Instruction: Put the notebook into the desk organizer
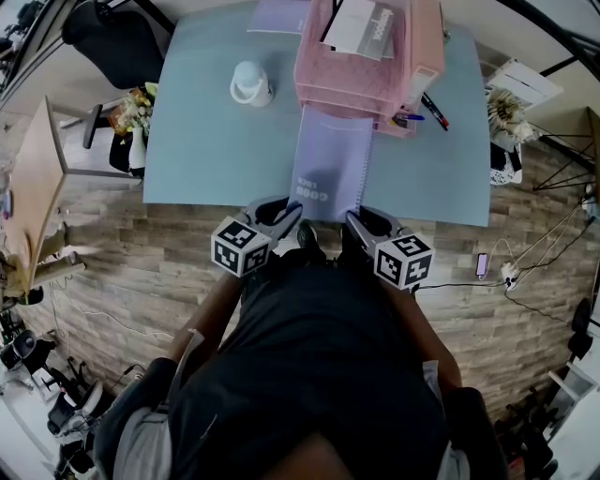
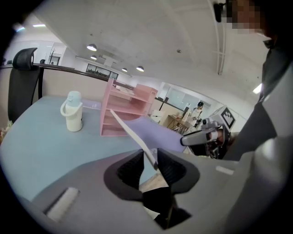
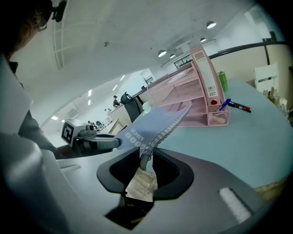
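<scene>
1. At far left, a black chair (image 1: 111, 42) and a vase of flowers (image 1: 137, 117) stand off the corner of the pale blue table (image 1: 202, 150). A white lidded jug (image 1: 250, 82) sits alone on the table's left half, well clear of the work.
2. Right of centre, the pink desk organizer (image 1: 361, 70) occupies the table's far edge, with stacked trays facing the person and a white booklet (image 1: 361, 26) on top. Loose pens (image 1: 427, 111) lie just beside its right front corner. Nothing lies on the table between the near edge and the trays except the notebook.
3. On the wooden floor (image 1: 122, 281) to the right, a phone (image 1: 482, 265) rests on its cable.
4. The left gripper (image 1: 294, 212) is clamped nearly fully shut on the thin, plain near corner of the lilac notebook (image 1: 330, 164). The cover edge is pinched between its ribbed pads (image 2: 165, 165).
5. The right gripper (image 1: 352, 218) is closed on the opposite near corner. Its jaws stand slightly wider there, gripping the wire spiral binding (image 3: 161, 132).
6. The notebook spans the two grippers at the table's near edge and runs straight away from them. It is raised off the surface, with its far edge reaching the front of the organizer's lowest tray. Whether it has entered that tray cannot be made out.
</scene>
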Demonstrator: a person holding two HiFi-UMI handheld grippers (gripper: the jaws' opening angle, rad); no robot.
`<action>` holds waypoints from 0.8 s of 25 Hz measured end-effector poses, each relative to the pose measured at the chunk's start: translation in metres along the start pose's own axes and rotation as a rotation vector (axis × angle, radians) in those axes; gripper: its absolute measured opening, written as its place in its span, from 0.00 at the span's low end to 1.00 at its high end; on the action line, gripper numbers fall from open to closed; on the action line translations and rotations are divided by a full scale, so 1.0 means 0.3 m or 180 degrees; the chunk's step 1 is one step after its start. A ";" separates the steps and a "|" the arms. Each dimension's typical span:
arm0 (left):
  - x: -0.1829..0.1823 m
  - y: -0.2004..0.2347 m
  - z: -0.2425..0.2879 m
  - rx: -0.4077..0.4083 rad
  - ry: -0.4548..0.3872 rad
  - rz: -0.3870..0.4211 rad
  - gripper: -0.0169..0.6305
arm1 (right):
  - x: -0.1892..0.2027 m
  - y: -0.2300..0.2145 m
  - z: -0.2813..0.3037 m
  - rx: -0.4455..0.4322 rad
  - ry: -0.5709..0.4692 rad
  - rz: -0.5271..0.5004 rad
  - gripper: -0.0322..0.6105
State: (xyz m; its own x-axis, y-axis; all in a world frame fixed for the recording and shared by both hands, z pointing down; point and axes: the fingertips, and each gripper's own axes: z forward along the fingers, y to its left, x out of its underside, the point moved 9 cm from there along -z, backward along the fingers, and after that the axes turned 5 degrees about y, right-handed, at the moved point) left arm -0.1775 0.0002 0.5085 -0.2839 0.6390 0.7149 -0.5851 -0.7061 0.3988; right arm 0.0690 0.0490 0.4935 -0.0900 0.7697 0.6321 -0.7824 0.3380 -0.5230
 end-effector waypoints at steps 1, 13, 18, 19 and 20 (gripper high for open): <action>0.005 0.005 0.010 0.0001 0.0016 -0.0020 0.26 | 0.007 -0.008 0.009 0.0014 0.0016 0.0002 0.19; 0.066 0.066 0.124 -0.0010 0.0258 -0.0247 0.26 | 0.068 -0.107 0.086 0.0097 0.0174 0.0121 0.19; 0.059 0.087 0.168 -0.0014 0.0293 -0.0294 0.26 | 0.065 -0.151 0.110 0.0116 0.0203 0.0156 0.19; 0.058 0.090 0.176 -0.0010 0.0308 -0.0290 0.26 | 0.064 -0.158 0.116 0.0114 0.0217 0.0151 0.19; 0.059 0.092 0.182 -0.0008 0.0326 -0.0288 0.26 | 0.064 -0.163 0.120 0.0110 0.0237 0.0143 0.19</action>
State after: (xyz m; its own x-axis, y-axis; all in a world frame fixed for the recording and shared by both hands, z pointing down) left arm -0.1573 -0.0245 0.5635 -0.3060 0.7278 0.6137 -0.6138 -0.6436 0.4573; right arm 0.0833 0.0278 0.5520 -0.0804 0.8223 0.5633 -0.7995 0.2843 -0.5291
